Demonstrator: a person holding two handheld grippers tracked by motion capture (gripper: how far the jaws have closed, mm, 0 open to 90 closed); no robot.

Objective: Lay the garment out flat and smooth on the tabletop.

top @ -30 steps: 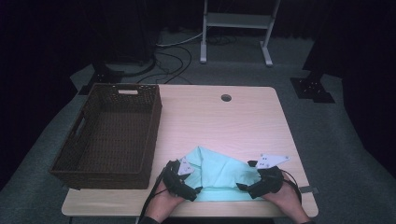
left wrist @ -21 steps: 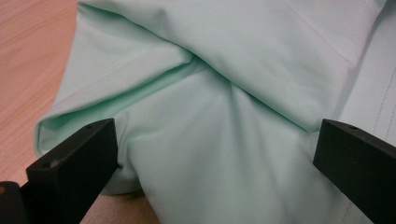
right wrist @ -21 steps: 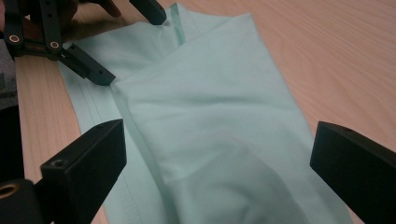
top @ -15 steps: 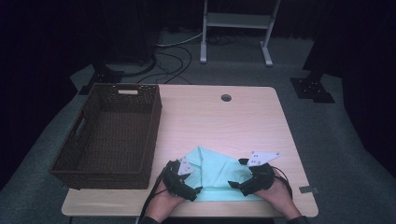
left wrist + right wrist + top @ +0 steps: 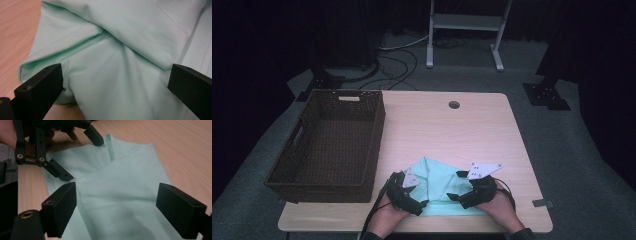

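Plainly, the pale mint-green folded cloth is a light, limp thing: it lies in soft overlapping flaps on the light wooden table, at the near edge, at about six o'clock from the table's middle, between the person's two hands. By its look it would sag and slide out of shape if lifted at one point, so a sound hold would be on a doubled edge or a fold, where several layers give the jaws something to bite. It seems neither fragile nor slippery, only floppy.

The left gripper sits at the cloth's nine o'clock side. Its own view shows both black jaws spread wide, with a rounded fold of the cloth lying between them; the pads do not press on it, so it is released.

The right gripper sits at the cloth's three o'clock side, pointing across toward the other hand. Its jaws have just been closing, yet they stand well apart, straddling a flat flap of the cloth without pinching it; nothing is gripped.

A dark brown woven wicker basket stands at the table's nine o'clock side, apart from the cloth.
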